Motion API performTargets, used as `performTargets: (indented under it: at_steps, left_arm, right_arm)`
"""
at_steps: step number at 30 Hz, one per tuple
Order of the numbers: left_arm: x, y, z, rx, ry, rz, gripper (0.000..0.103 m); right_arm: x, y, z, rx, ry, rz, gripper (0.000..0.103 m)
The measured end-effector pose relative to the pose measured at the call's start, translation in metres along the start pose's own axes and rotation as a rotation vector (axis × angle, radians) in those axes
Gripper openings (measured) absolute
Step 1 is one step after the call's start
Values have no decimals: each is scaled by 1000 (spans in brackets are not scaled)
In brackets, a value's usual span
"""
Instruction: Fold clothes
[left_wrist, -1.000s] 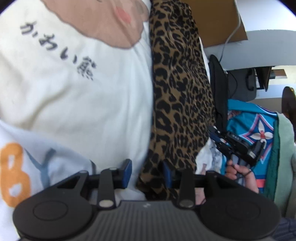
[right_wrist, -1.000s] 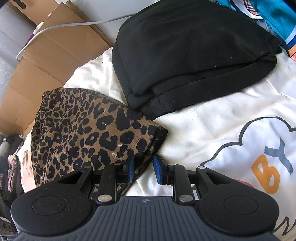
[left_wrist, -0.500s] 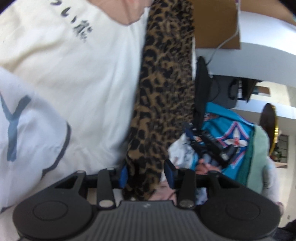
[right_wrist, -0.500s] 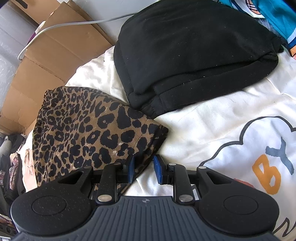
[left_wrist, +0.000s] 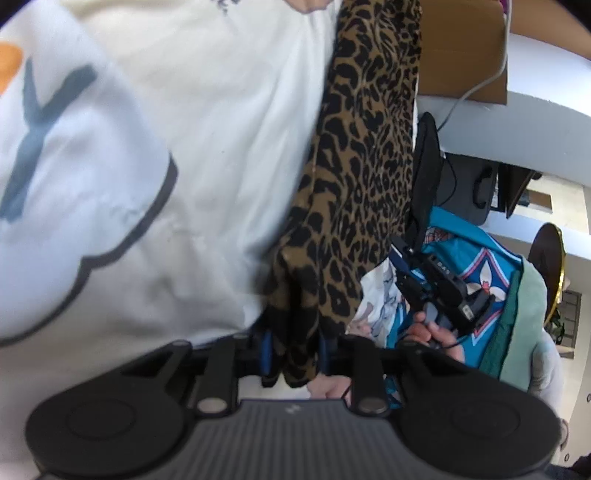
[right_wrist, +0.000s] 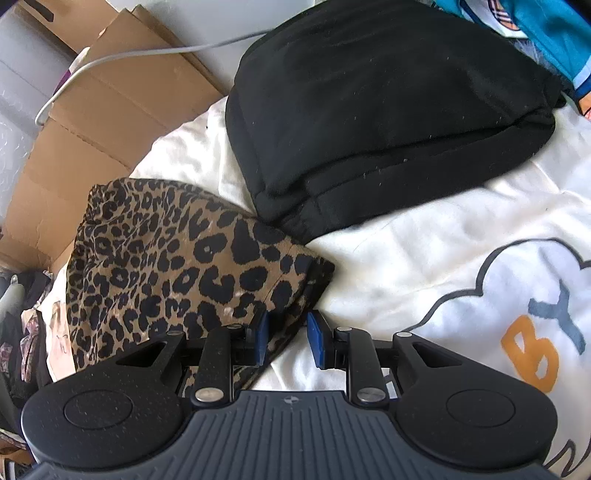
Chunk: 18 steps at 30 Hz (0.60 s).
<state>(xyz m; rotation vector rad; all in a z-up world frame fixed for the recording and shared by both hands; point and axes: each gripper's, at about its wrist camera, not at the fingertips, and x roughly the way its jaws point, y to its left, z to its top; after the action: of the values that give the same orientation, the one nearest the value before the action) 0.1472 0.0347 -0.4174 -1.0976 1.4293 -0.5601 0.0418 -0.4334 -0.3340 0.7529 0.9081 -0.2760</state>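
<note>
A leopard-print garment (left_wrist: 362, 155) lies on a white printed bedsheet (left_wrist: 207, 140). In the left wrist view its near end hangs bunched between the blue pads of my left gripper (left_wrist: 294, 356), which is shut on it. In the right wrist view the same garment (right_wrist: 177, 266) lies flat. My right gripper (right_wrist: 287, 338) is open at its near corner, the left pad over the fabric edge and the right pad over the sheet. The right gripper and the hand (left_wrist: 432, 332) holding it also show in the left wrist view.
A folded black garment (right_wrist: 388, 110) sits on the sheet just beyond the leopard one. Cardboard (right_wrist: 110, 122) and a grey cable (right_wrist: 147, 53) lie at the bed's far side. Teal patterned clothing (left_wrist: 476, 266) is at the right.
My left gripper has come in onto the leopard garment's end and shut on it, and the fabric now bunches between the pads. The right gripper has hardly moved.
</note>
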Motion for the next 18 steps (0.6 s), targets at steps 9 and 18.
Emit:
performTargets:
  at_steps: [9, 18]
  left_arm:
    - [-1, 10, -2, -35, -1, -10, 9]
    - [-13, 6, 0, 43, 6, 43, 8]
  right_arm:
    - [-8, -6, 9, -1, -52, 10, 45]
    - [7, -2, 21, -127, -41, -4, 52]
